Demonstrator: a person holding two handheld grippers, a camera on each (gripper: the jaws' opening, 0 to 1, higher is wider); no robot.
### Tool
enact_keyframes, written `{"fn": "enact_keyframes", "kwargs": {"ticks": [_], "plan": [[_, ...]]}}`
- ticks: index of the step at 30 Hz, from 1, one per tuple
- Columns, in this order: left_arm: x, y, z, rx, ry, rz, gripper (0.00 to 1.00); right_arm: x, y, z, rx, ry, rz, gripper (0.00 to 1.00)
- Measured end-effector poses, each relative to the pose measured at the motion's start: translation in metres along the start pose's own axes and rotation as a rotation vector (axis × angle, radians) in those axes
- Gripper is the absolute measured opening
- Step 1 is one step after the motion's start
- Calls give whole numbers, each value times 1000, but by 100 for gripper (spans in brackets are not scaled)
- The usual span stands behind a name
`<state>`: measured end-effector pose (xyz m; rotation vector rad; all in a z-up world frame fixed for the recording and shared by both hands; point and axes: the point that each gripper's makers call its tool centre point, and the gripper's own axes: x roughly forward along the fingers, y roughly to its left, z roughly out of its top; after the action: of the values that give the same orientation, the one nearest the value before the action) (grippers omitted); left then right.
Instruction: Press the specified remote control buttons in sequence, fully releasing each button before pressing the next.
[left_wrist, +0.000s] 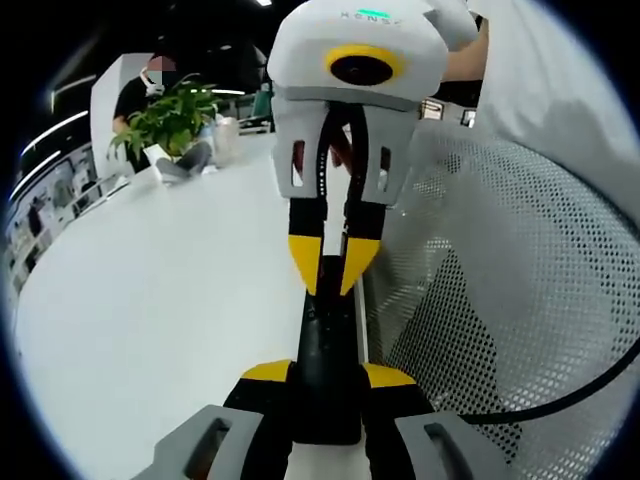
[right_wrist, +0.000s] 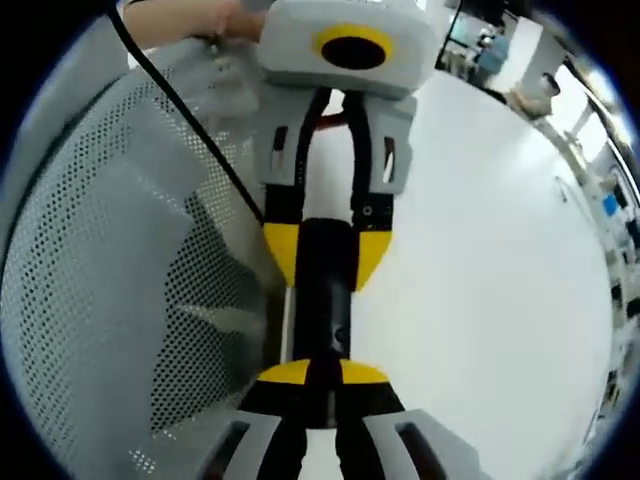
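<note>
Black slim remote (left_wrist: 327, 370) clamped in left gripper (left_wrist: 327, 375); right gripper (right_wrist: 322, 375) jaws pinched together.

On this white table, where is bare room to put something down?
Free: the white table between the remote control and the potted plant, and the wide stretch past the remote in the right gripper view. Crowded: the remote between both hand-held grippers, beside the perforated white basket.
</note>
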<state>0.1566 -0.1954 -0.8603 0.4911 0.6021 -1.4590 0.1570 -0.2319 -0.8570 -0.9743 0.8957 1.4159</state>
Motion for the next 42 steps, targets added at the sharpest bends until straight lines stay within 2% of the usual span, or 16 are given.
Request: {"fn": "enact_keyframes", "kwargs": {"ticks": [5, 9, 11, 16, 18, 20, 21, 26, 29, 32, 37, 42], "plan": [[0, 0, 0, 3, 1, 1, 25, -2, -1, 1, 95, -151, -39, 5], [0, 0, 0, 1, -1, 1, 25, -4, -3, 2, 229, -307, -85, 5], [0, 0, 0, -2, -2, 1, 25, -5, -2, 2, 235, -339, -106, 5], [0, 0, 0, -1, -2, 2, 25, -4, -1, 3, 137, -261, -118, 5], [0, 0, 1, 0, -1, 3, 25, -3, 0, 5, 90, -250, -121, 4], [0, 0, 0, 2, 0, 4, 25, -2, 1, 6, 80, -250, -123, 3], [0, 0, 0, 2, 0, 4, 25, -2, 1, 6, 32, -235, -129, 3], [0, 0, 1, 3, 1, 5, 25, -1, 1, 7, -2, -192, -116, 2], [0, 0, 1, 3, 1, 4, 25, -1, 0, 6, 11, -148, -55, 2], [0, 0, 1, 1, 0, 3, 25, 0, 0, 5, 4, -62, 2, 2], [0, 0, 0, 3, 0, 3, 25, 3, -1, 6, -8, 25, 25, 2], [0, 0, 1, 2, 0, 3, 25, 2, -1, 5, 26, 29, 17, 2]]}}
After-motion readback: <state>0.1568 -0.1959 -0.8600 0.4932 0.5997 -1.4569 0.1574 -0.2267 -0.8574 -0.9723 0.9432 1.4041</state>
